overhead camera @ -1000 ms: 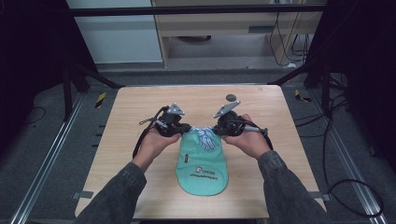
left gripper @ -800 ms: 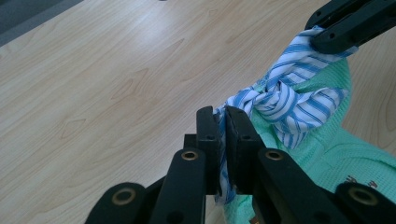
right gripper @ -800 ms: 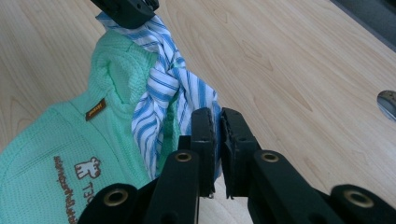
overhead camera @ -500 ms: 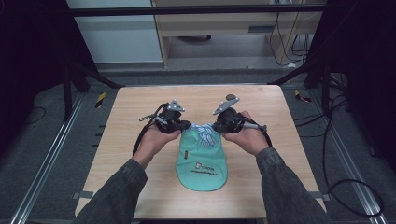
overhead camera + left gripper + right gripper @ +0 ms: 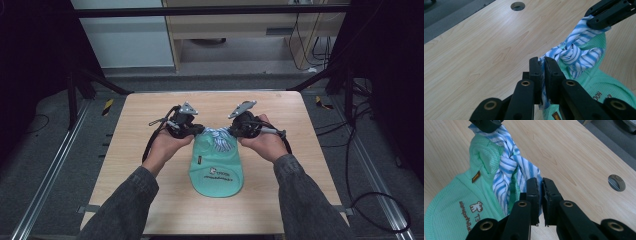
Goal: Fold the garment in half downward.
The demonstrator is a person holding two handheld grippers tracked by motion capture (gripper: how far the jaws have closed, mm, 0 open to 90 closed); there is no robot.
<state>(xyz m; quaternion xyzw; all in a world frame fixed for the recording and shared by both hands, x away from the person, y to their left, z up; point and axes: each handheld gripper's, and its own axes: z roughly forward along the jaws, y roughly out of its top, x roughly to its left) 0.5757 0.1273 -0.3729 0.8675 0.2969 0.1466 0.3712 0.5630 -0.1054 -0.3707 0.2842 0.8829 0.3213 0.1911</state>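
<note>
A mint green garment (image 5: pixel 216 167) with dark printed lettering lies in the middle of the wooden table (image 5: pixel 135 150). At its far end is a twisted blue-and-white striped cloth (image 5: pixel 220 138). My left gripper (image 5: pixel 198 131) is shut on the striped cloth's left end, seen close up between its jaws (image 5: pixel 543 63). My right gripper (image 5: pixel 233 131) is shut on the other end (image 5: pixel 540 182). The striped cloth (image 5: pixel 574 53) runs between the two grippers, lifted a little off the table. In the left gripper view the right gripper (image 5: pixel 599 18) pinches the cloth's far end.
A round cable hole (image 5: pixel 616 182) is set in the table beyond the grippers. The person's forearms in grey sleeves (image 5: pixel 125 205) come over the near edge. Bare wood lies left and right of the garment. Dark frame posts and cables stand around the table.
Both hands have crept slightly away from the person, drawing the garment's far end with them. Both grips stay as they were.
</note>
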